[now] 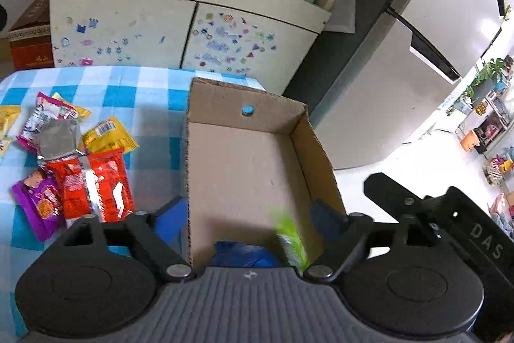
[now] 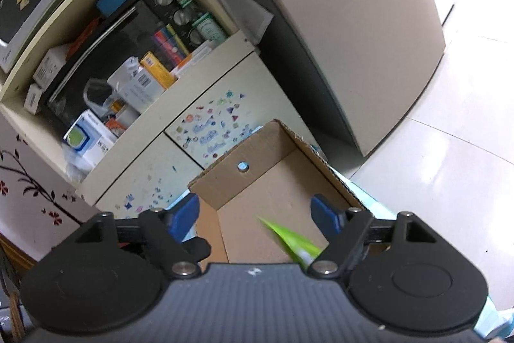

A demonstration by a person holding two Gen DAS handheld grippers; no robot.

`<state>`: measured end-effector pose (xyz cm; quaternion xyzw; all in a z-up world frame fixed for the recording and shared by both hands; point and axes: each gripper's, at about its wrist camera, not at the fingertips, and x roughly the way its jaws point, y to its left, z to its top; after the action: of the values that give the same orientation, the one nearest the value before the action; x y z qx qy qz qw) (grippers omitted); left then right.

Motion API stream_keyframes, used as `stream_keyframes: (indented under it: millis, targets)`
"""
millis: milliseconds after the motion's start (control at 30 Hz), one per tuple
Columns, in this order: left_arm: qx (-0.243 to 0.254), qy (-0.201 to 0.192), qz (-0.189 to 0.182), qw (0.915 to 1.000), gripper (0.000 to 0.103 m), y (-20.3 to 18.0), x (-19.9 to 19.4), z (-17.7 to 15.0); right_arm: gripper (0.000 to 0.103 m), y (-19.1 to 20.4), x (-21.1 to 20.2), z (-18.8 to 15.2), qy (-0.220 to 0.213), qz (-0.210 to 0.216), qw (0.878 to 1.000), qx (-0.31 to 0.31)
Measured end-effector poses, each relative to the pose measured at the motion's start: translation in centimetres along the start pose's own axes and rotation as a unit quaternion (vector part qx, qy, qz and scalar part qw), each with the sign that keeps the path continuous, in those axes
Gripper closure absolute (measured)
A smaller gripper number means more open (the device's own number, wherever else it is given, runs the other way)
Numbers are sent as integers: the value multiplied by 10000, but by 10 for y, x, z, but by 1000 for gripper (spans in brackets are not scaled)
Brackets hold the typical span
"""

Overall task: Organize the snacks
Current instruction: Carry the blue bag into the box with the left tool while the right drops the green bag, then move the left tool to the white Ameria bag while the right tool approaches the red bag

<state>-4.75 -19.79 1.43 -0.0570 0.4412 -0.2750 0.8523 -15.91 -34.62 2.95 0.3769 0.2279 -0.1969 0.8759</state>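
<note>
Snack packets (image 1: 80, 163): about seven on cloth; cardboard box (image 1: 257, 176): green, blue packets | both hand-held grippers (image 1: 249, 222) (image 2: 257, 214) released

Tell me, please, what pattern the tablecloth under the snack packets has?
The tablecloth is blue-and-white checked, clearest in the left wrist view.

An open cardboard box (image 1: 244, 169) stands on the table, holding a blurred green packet (image 1: 290, 241) and a blue packet (image 1: 244, 254). Red (image 1: 93, 185), yellow (image 1: 109, 135) and purple (image 1: 40, 201) snack packets lie heaped beside it.

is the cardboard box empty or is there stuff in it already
Not empty: the cardboard box has a blue packet and a blurred green packet at its near end; the rest is bare.
</note>
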Motion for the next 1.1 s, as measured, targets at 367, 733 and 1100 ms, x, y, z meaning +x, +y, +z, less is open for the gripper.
stream_keyframes:
  millis: [367, 733, 1100]
  targets:
    - [42, -36, 232, 9997, 7, 20, -11, 6, 22, 7, 7, -4, 181, 261, 9994, -119]
    - [-272, -133, 790, 9964, 3, 93, -37, 18, 22, 28, 13, -18, 267, 567, 9955, -713]
    - [-867, -351, 1278, 9874, 2, 181, -71, 34, 22, 59, 17, -40, 310, 909, 9837, -1518]
